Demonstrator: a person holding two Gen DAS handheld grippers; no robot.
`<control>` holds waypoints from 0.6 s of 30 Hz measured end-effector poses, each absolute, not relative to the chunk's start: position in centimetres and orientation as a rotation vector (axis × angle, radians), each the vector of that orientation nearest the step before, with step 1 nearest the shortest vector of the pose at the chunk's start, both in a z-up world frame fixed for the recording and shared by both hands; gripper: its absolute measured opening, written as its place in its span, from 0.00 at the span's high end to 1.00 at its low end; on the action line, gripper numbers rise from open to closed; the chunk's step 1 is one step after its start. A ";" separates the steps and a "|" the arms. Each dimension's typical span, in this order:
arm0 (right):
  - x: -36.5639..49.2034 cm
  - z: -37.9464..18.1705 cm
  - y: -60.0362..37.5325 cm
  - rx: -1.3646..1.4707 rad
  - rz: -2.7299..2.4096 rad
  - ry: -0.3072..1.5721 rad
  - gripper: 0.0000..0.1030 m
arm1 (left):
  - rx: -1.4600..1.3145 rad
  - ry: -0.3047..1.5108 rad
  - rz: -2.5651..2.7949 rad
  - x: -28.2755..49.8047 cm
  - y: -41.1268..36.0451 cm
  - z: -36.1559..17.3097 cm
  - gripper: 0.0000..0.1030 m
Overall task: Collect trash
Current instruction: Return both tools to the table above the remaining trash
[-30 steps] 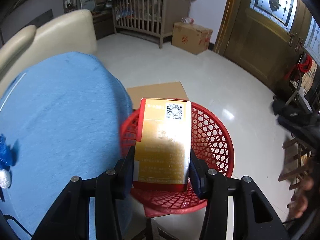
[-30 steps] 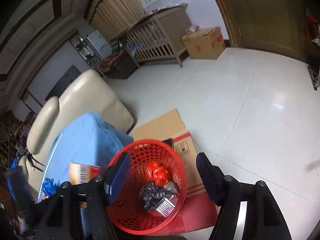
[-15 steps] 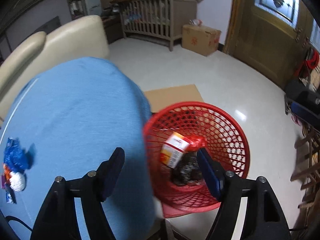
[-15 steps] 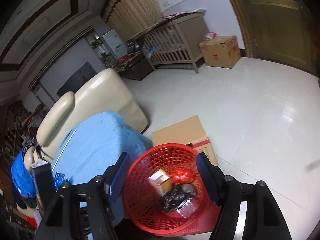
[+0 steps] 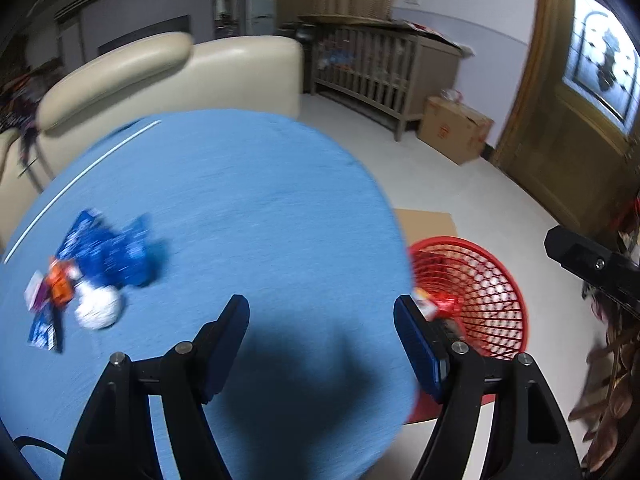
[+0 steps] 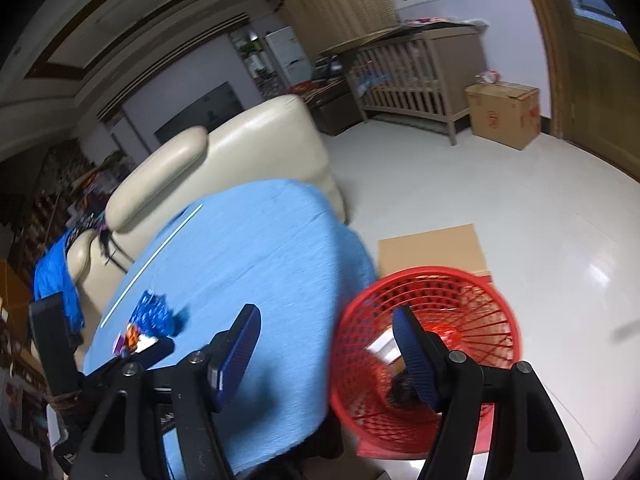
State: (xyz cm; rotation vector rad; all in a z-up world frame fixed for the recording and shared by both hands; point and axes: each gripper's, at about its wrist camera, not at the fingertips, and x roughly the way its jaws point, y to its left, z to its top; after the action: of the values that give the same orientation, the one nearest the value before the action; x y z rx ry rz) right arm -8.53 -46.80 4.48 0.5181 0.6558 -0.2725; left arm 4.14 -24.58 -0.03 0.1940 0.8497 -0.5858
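Left wrist view: your left gripper [image 5: 320, 340] jaws are spread and empty, as are the right gripper's [image 6: 326, 346]. Reaching for the blue wrapper pile [image 5: 100, 256] near the desk's [image 5: 240, 200] left edge, you could scatter its loose scraps.

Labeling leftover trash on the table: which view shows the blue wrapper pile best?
Left wrist. The blue wrapper pile is large there, with the white wad and orange scrap distinguishable, though motion-blurred. The right wrist shows the same pile small, its near edge partly hidden behind the other gripper.

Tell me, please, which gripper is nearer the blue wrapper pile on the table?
Left. The left gripper hovers over the table just right of the blue wrapper pile; the right gripper sits farther right, by the red basket.
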 end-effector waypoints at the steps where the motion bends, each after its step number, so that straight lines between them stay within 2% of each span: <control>1: -7.9 4.3 -46.0 0.507 -0.256 0.667 0.29 | 0.183 0.847 -0.570 4.3 -23.6 -0.1 0.27; 11: 0.6 -0.2 -34.7 0.357 0.035 0.881 0.28 | -0.010 0.888 -0.243 8.2 -6.2 -3.0 0.27; 18: 8.3 -3.0 -24.1 0.252 0.240 0.934 0.28 | -0.197 0.937 -0.035 10.0 4.4 -5.8 0.27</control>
State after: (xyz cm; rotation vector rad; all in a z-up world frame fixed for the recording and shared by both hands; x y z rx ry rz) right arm 8.34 -24.08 -2.99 0.2515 0.9342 0.2399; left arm 9.96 4.43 -5.81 -0.1966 0.9371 -0.0351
